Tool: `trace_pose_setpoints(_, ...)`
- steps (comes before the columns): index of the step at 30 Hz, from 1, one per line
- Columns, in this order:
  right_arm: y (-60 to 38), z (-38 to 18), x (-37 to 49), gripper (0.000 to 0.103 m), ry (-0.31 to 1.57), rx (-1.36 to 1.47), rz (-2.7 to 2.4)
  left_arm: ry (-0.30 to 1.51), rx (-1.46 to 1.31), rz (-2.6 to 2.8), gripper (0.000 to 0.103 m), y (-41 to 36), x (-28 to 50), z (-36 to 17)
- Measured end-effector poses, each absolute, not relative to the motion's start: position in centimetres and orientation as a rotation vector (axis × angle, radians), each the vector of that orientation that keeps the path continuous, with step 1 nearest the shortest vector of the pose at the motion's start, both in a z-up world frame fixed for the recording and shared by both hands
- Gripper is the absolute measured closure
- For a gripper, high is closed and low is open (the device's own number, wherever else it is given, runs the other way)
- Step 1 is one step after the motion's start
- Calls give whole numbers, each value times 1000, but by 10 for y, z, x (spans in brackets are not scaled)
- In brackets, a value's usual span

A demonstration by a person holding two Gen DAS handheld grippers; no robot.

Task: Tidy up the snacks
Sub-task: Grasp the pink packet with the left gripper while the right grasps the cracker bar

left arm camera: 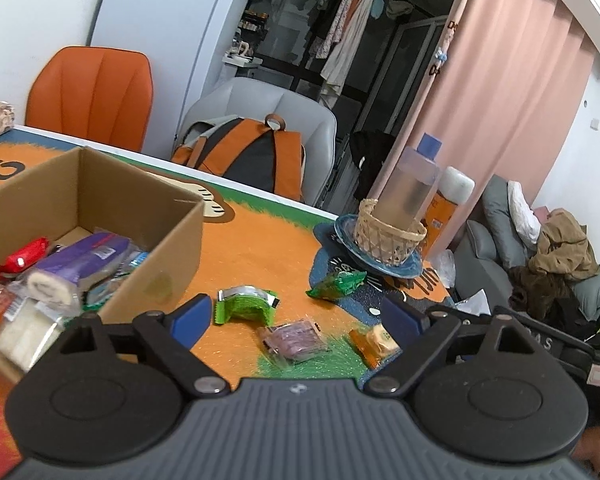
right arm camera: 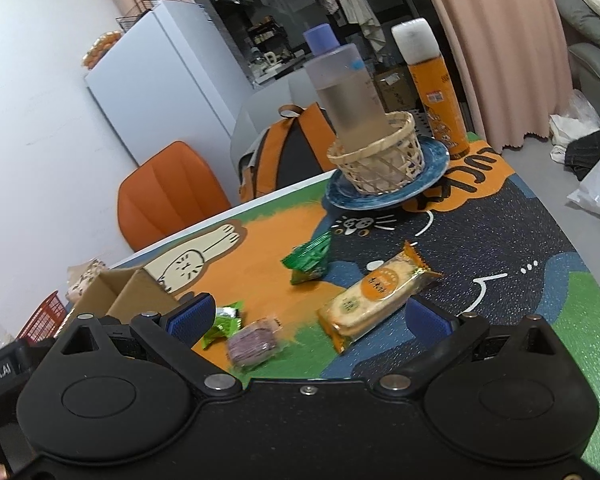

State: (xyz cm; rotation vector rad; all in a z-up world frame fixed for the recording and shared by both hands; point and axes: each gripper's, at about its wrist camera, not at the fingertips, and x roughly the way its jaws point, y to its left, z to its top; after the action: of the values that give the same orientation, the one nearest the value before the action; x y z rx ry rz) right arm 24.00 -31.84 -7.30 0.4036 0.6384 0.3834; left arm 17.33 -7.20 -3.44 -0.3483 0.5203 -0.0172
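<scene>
Both tongs spread wide, holding nothing. Left tongs: purple snack between the tips, cardboard box to their left. Right tongs: orange cracker pack between the tips on the surface.

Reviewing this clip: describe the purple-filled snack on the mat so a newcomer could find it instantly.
Start at the cardboard box on the cartoon mat. Four loose snacks lie beyond it; the purple snack sits nearest the right gripper, between a green packet and the long orange cracker pack. Only its wrapper is clear.
</scene>
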Motion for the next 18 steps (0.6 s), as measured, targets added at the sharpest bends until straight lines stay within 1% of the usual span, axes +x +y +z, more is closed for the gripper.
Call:
trace_pose_setpoints(4,-318,-82,253,0,656,415,363,537,-339,-14,18,-74,186,-42)
trace_pose_setpoints(6,-317,-86,258,1,663,415,356,554,-345,-9,23,-74,194,-47)
trace_pose_setpoints(8,-317,-90,264,1,672,415,350,568,-344,-2,26,-76,202,-53)
trace_pose_setpoints(18,-314,-105,289,3,710,408,312,629,-337,26,28,-88,232,-76)
